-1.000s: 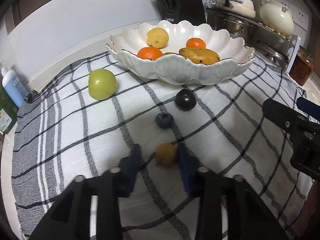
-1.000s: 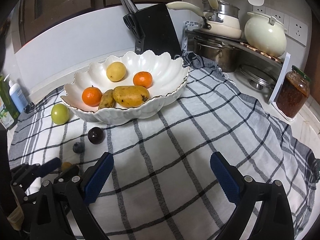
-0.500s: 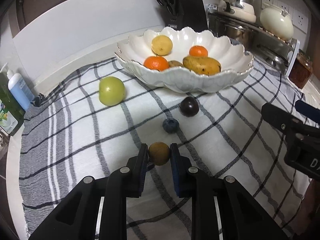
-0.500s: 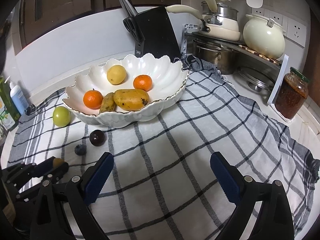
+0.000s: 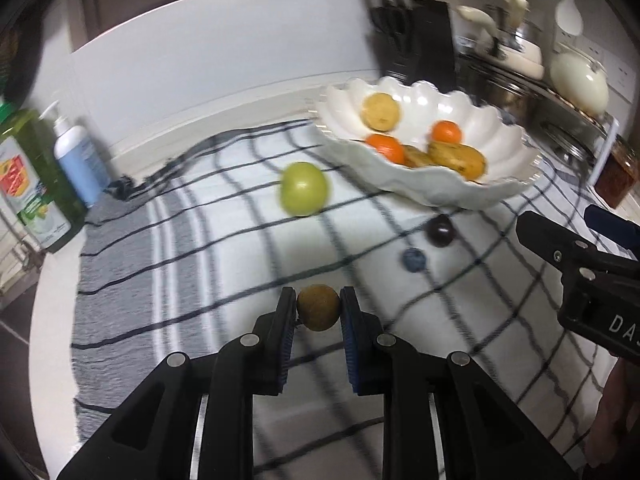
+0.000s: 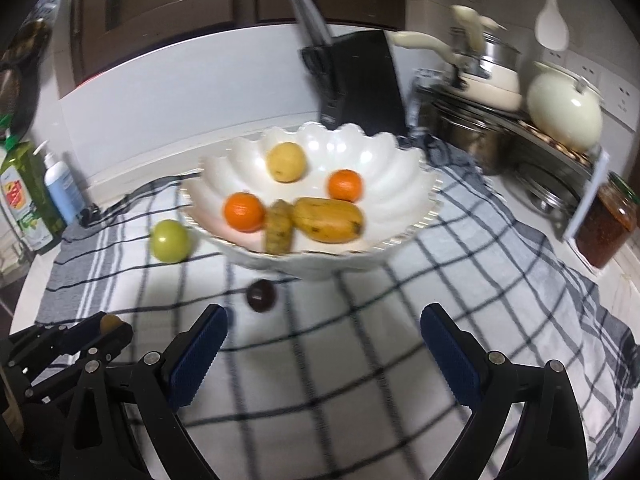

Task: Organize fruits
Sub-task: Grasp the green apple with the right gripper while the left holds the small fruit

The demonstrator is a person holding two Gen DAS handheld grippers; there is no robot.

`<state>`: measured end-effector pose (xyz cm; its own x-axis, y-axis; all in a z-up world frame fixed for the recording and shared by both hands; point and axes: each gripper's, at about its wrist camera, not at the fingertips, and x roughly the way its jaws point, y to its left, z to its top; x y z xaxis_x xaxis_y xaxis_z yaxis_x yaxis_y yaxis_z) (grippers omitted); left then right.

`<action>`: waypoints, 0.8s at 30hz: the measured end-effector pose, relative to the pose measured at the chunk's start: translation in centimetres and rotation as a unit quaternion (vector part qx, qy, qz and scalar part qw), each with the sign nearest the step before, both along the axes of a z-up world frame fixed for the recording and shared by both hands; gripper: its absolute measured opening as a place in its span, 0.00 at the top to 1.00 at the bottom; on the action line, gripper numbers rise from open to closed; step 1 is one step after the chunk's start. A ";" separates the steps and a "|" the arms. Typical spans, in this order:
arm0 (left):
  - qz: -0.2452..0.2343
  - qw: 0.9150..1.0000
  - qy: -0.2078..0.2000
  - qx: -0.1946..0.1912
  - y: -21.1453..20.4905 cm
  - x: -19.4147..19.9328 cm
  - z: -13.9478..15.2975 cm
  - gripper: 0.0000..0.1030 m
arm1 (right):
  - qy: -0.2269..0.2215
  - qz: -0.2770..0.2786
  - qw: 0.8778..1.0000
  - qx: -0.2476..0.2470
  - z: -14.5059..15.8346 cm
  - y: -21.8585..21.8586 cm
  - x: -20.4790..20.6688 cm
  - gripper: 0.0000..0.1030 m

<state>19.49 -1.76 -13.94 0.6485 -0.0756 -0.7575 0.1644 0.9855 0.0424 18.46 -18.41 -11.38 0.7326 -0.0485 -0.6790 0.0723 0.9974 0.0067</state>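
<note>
Both pads of my left gripper (image 5: 318,309) are clamped on the small brown fruit (image 5: 318,308), above the checked cloth (image 5: 224,272). My right gripper (image 6: 322,346) is wide apart and holds nothing. White bowl (image 6: 404,160) stands behind, well apart.

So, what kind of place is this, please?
Most likely a home kitchen counter: a knife block, pots on a metal rack and a soap dispenser stand behind the fruit bowl.
</note>
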 end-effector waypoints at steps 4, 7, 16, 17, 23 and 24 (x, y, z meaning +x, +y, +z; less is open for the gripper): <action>0.028 1.000 -0.003 -0.001 3.1 0.1 0.2 0.78 | -0.001 0.026 1.000 0.000 0.3 3.1 1.0 0.05; 0.055 0.998 -0.003 0.000 5.8 0.3 0.2 0.78 | 0.000 0.045 0.999 0.003 0.3 5.6 2.1 0.05; 0.101 0.995 0.007 -0.003 11.2 1.6 -0.5 0.78 | 0.027 0.080 0.996 0.025 -1.3 11.2 6.6 0.07; 0.104 0.995 0.008 -0.004 11.6 1.9 -0.6 0.77 | 0.032 0.084 0.996 0.028 -1.5 11.6 7.1 0.10; 0.112 0.993 0.015 -0.011 12.6 3.6 -1.2 0.78 | 0.064 0.090 0.993 0.042 -3.3 13.1 10.5 0.25; 0.112 0.994 0.016 -0.011 12.7 3.9 -1.2 0.78 | 0.067 0.089 0.993 0.044 -3.5 13.2 11.0 0.25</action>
<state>23.37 10.89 -15.18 0.6268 0.0512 -0.7775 -0.0584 0.9981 0.0186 29.43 -5.20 -14.87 0.6269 0.1385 -0.7667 -0.0995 0.9902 0.0976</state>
